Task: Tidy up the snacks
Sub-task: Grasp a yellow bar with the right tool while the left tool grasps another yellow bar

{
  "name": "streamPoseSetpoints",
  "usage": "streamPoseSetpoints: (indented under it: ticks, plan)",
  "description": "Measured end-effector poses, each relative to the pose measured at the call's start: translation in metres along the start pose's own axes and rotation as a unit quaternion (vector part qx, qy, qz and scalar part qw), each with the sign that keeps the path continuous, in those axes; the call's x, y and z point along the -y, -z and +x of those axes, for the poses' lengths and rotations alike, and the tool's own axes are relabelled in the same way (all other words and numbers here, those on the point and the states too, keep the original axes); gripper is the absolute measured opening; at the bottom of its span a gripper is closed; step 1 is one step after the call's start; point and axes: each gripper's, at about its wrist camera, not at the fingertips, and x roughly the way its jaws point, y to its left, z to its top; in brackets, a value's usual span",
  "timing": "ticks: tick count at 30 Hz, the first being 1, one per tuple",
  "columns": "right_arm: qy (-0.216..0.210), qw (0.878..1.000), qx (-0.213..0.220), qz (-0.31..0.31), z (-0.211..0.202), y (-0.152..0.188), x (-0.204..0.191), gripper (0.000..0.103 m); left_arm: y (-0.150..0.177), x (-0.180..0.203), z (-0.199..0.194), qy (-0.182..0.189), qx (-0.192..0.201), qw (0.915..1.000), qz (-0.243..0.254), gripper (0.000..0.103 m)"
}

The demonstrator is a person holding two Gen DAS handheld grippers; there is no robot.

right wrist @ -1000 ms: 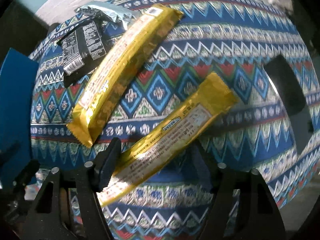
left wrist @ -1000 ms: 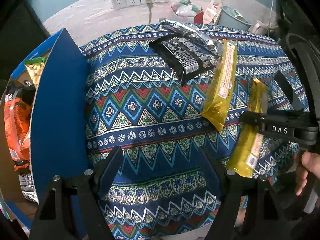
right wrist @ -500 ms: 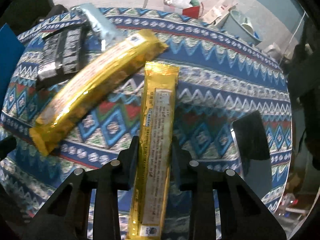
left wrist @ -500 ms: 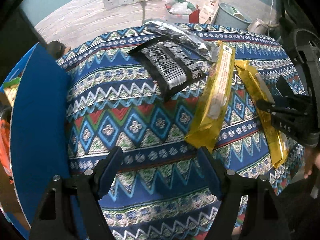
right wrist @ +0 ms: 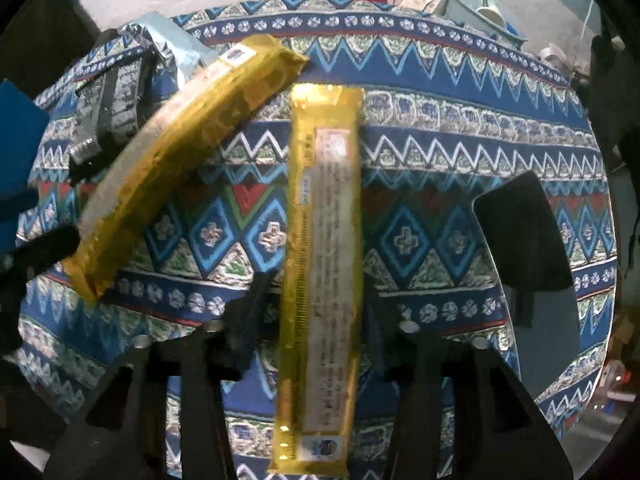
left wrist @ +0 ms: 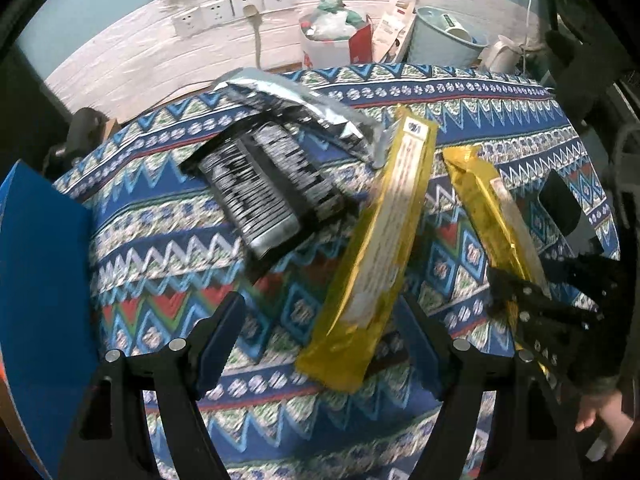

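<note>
Right tool (right wrist: 316, 300) gripped one long gold foil snack bar (right wrist: 324, 240); left tool (left wrist: 320, 320) gaped open, a second gold bar (left wrist: 372, 260) at its one o'clock beside two black packets (left wrist: 264, 188).

Gold wrappers (right wrist: 320, 264), blue zigzag cloth (right wrist: 440, 128)

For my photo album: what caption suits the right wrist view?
Right tongs shut on a gold snack bar above a patterned tablecloth.
</note>
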Motion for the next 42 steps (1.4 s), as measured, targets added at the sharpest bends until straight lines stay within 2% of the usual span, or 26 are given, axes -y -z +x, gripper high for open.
streamPoseSetpoints:
  ticks: [10,17,19,22,24,34,42]
  plan:
    - [0.0,0.999,0.03,0.02,-0.015,-0.002,0.048,0.031,-0.032,0.043,0.026,0.001,-0.004,0.9992,0.04,0.078]
    - [-0.012,0.999,0.038,0.026,-0.026,-0.014,0.084,0.031,-0.035,0.053,0.05,-0.009,-0.022,0.9983,0.054,0.078]
    - [-0.013,0.999,0.039,0.028,-0.029,-0.012,0.085,0.031,-0.034,0.053,0.055,-0.007,-0.024,0.9982,0.054,0.075]
    - [-0.012,0.999,0.042,0.029,-0.035,-0.013,0.075,0.031,-0.032,0.055,0.05,-0.012,-0.002,0.9975,0.07,0.055]
    - [-0.008,0.999,0.044,0.026,-0.038,-0.018,0.072,0.031,-0.031,0.053,0.047,-0.01,-0.001,0.9973,0.073,0.034]
    - [-0.001,0.998,0.056,0.008,-0.046,-0.037,0.036,0.031,-0.006,0.042,0.031,-0.015,-0.009,0.9972,0.072,0.033]
    - [0.0,0.997,0.074,-0.001,-0.06,-0.037,0.017,0.031,0.016,0.028,-0.008,-0.016,0.018,0.9976,0.065,0.032]
